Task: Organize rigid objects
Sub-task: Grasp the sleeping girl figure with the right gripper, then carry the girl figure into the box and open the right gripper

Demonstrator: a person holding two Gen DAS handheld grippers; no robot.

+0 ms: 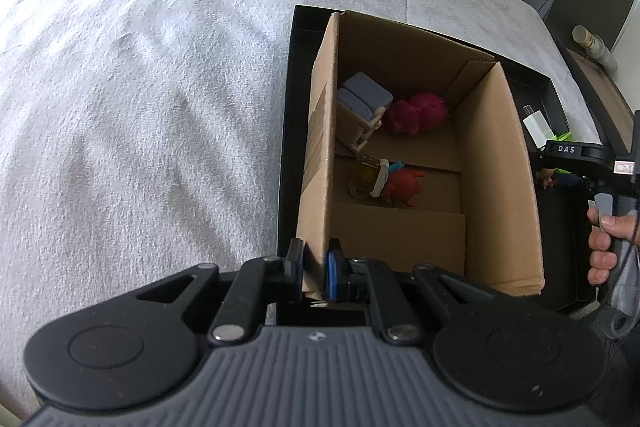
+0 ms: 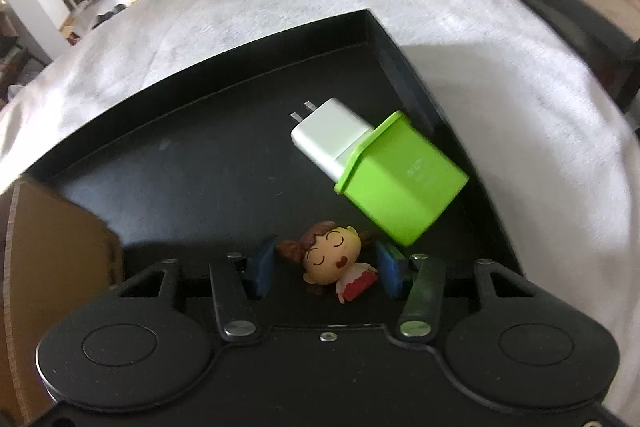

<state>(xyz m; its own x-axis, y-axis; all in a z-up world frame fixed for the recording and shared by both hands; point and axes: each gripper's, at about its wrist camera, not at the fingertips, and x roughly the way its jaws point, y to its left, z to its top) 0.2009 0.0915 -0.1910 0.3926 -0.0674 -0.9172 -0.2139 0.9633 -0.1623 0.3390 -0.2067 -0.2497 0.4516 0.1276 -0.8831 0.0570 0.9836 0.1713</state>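
Our left claw (image 1: 314,273) pinches the box (image 1: 500,163) wall. Our right claw (image 2: 326,269) is spread around the doll (image 2: 330,259), near in the tray (image 2: 200,163); it looks light, stiff and smooth, so we take its round head.

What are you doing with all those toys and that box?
A person is tidying small things into a cardboard box. The left gripper is clamped on the box's wall. The right gripper has its pads either side of a little doll lying in the black tray, not squeezing it yet.
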